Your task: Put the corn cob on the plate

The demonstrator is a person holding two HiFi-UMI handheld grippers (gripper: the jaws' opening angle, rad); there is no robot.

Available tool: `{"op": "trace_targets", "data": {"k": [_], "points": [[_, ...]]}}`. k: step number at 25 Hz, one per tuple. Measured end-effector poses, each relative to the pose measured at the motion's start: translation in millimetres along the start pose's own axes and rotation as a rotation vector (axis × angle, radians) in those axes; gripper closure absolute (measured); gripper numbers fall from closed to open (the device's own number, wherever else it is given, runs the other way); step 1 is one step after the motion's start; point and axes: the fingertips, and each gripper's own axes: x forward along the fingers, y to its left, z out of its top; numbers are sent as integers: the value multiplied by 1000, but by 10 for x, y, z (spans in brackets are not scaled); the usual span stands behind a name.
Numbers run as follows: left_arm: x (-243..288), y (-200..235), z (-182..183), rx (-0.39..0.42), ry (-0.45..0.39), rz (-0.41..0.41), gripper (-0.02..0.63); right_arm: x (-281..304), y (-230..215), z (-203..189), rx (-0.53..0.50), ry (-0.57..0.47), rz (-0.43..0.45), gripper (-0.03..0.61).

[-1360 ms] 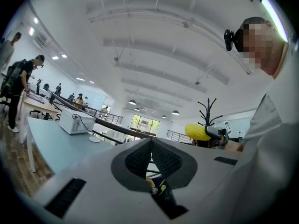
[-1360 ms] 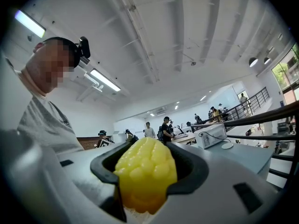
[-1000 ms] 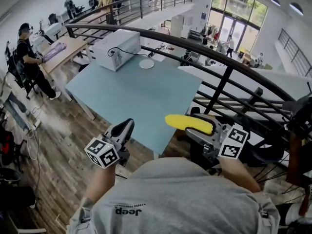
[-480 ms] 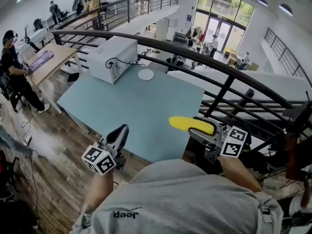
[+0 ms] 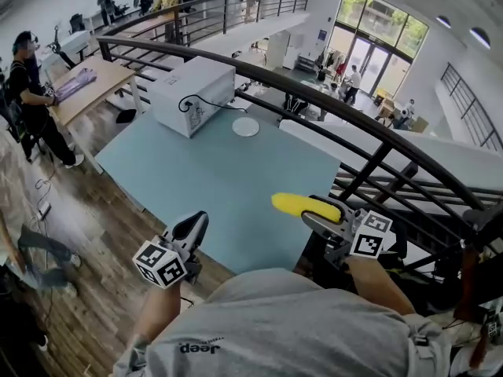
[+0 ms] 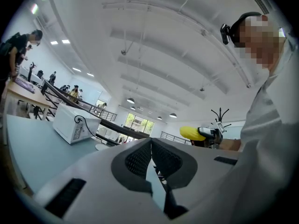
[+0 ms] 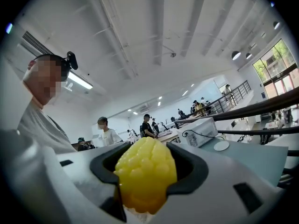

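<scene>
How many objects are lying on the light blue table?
2: a white box-shaped appliance with a black cable at the far left corner, and a small round white plate just right of it. Nothing seems hidden.

The corn cob (image 5: 301,205) is yellow, with rounded kernels visible on its near end (image 7: 145,174). It lies roughly level, clamped between the jaws of the right gripper (image 5: 316,214), above the near edge of the table (image 5: 212,179). The plate (image 5: 246,126) is small, white and round. It lies flat at the table's far end, well apart from the cob.
</scene>
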Motion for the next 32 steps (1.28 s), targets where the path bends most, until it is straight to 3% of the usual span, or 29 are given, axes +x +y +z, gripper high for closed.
{"op": "trace_targets", "data": {"k": [13, 18, 24, 28, 32], "points": [[924, -171, 33, 66, 23, 257, 594, 44, -1595, 268, 72, -36, 185, 330], [1276, 37, -73, 76, 88, 280, 594, 252, -2210, 79, 153, -49, 162, 330], [1599, 693, -225, 39, 153, 194, 594, 364, -2660, -157, 159, -19, 4, 330], [1988, 1148, -255, 54, 178, 100, 594, 525, -2870, -13, 129, -31, -80, 330], [2343, 1439, -184, 55, 160, 40, 594, 815, -2977, 193, 97, -34, -108, 330]]}}
